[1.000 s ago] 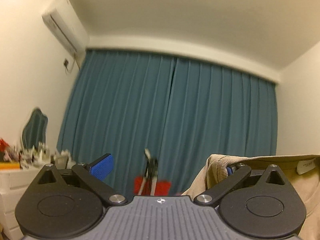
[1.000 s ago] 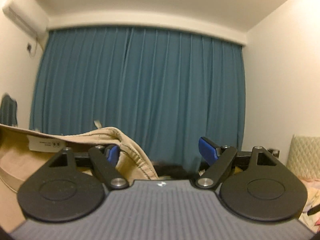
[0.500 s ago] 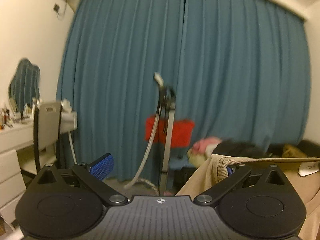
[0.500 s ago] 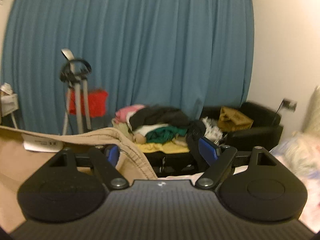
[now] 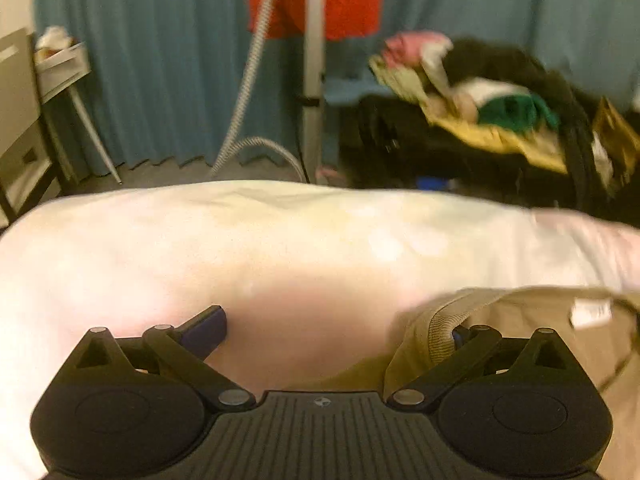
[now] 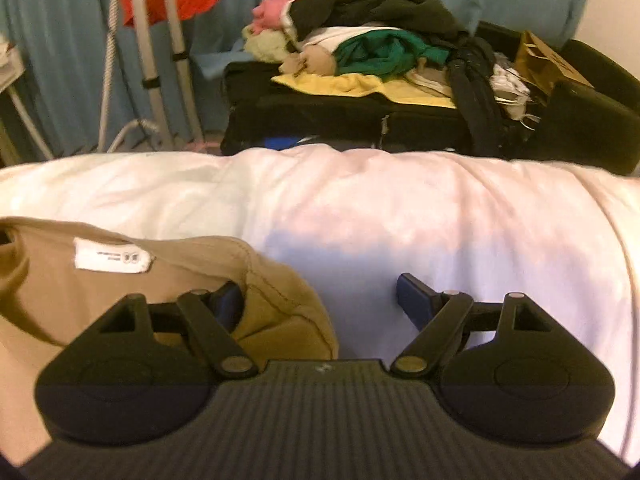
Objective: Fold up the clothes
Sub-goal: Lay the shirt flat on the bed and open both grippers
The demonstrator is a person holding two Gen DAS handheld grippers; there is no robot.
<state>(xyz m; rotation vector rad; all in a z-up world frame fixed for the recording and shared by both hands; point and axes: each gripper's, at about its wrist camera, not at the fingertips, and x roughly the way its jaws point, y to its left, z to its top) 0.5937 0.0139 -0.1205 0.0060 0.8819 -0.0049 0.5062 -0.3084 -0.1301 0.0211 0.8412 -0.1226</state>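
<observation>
A tan garment (image 5: 516, 320) with a white neck label (image 6: 114, 260) hangs between my two grippers over a white bed (image 5: 280, 248). My left gripper (image 5: 336, 328) has its jaws wide apart; the garment's ribbed edge is draped over its right finger (image 5: 460, 334), and its left finger (image 5: 206, 330) is bare. My right gripper (image 6: 320, 300) also has its jaws wide apart; the tan cloth (image 6: 272, 300) is hooked over its left finger (image 6: 228, 304), and its right finger (image 6: 416, 300) is bare.
Beyond the bed's far edge (image 6: 320, 156) stands a black case (image 6: 360, 112) piled with mixed clothes (image 6: 360, 36). A metal stand (image 5: 312, 80) with a hose and a red cloth (image 5: 320, 4) stands before blue curtains (image 5: 160, 60). A chair and desk (image 5: 24, 112) are at far left.
Both grippers have tilted down from ceiling and curtains to the bed, carrying the tan garment lower. The jaws have kept the same opening with cloth hooked over one finger each.
</observation>
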